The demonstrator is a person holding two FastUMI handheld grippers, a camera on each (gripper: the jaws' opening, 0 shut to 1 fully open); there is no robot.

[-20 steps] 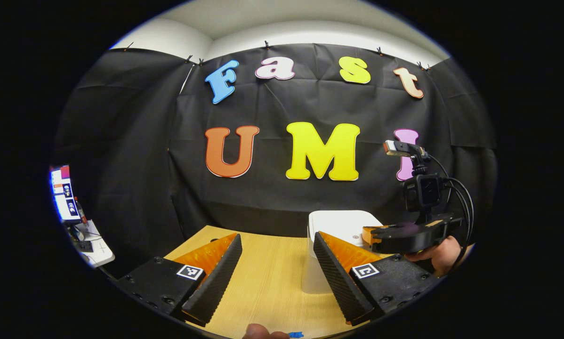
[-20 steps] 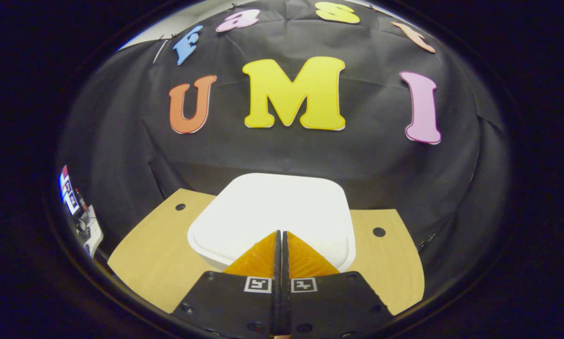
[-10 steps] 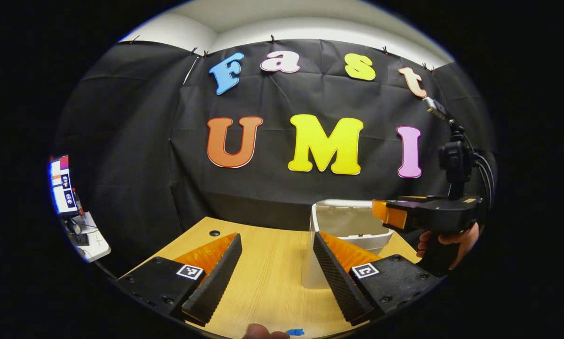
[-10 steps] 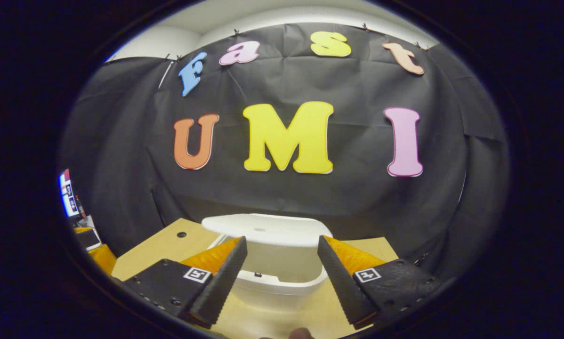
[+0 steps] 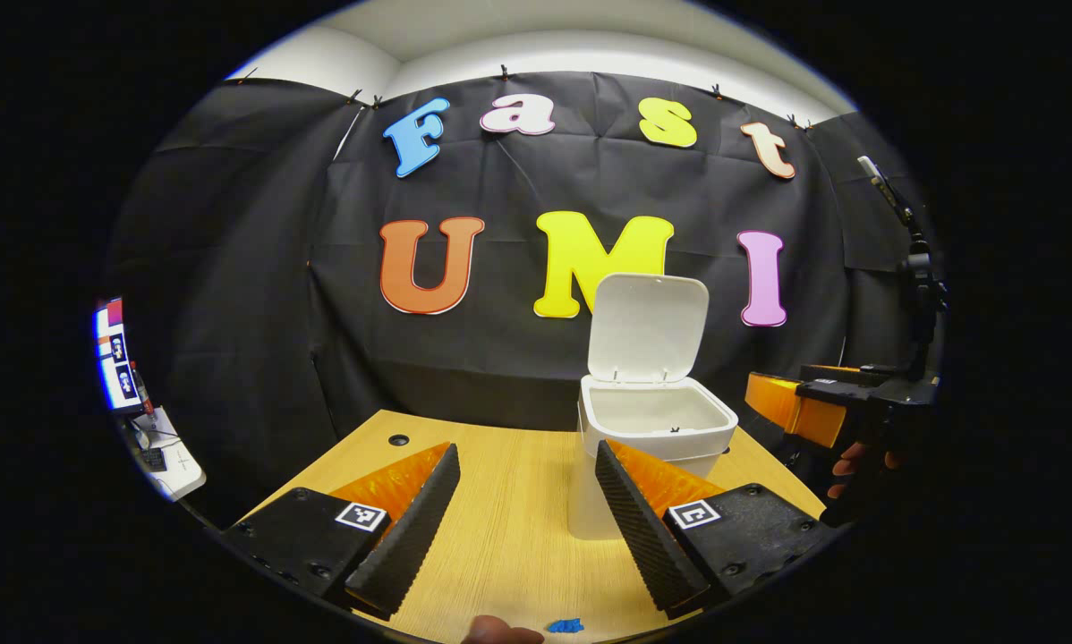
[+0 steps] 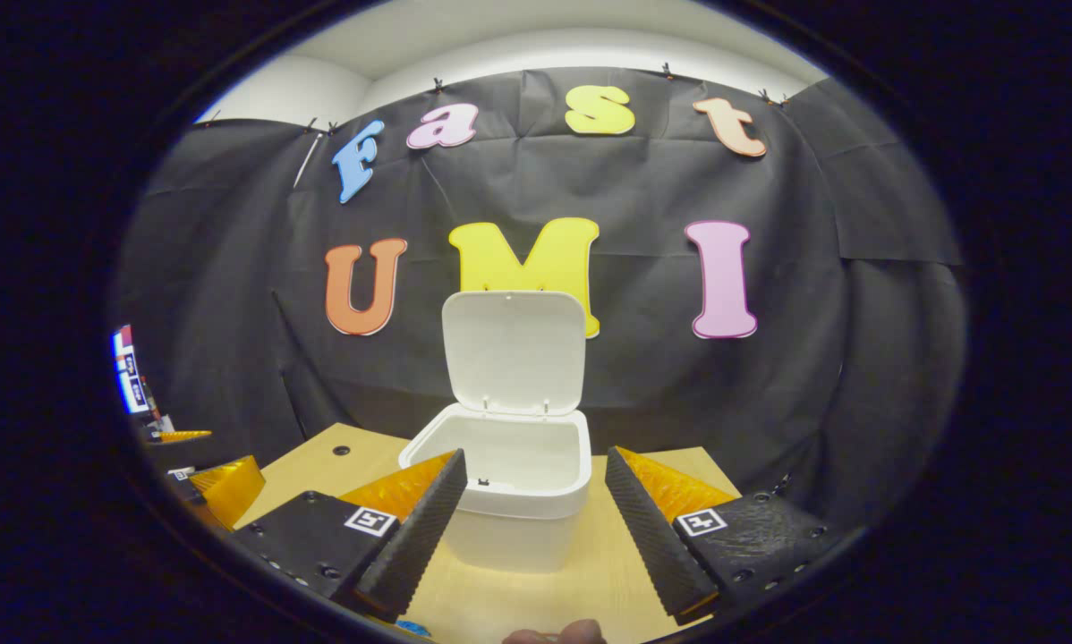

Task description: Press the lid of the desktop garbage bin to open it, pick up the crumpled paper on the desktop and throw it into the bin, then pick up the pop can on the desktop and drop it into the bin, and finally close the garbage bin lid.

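Left tool (image 5: 523,496): fingers spread wide, nothing held, above bare wooden bench (image 5: 509,528). Garbage bin (image 5: 648,447): white, upright on bench toward the rear; lid (image 5: 648,326) raised upright, interior facing the tools. Right tool (image 6: 536,505): fingers wide apart, empty, bin just beyond them.

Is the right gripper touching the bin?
Apart. In the left gripper view the right gripper hangs to the side of the bin, with dark wall between them.

A light wooden tabletop (image 5: 509,528) with a round cable hole (image 5: 399,440) stood before black cloth. At far left, a lit monitor (image 5: 114,358) sat above a white side desk (image 5: 174,461).
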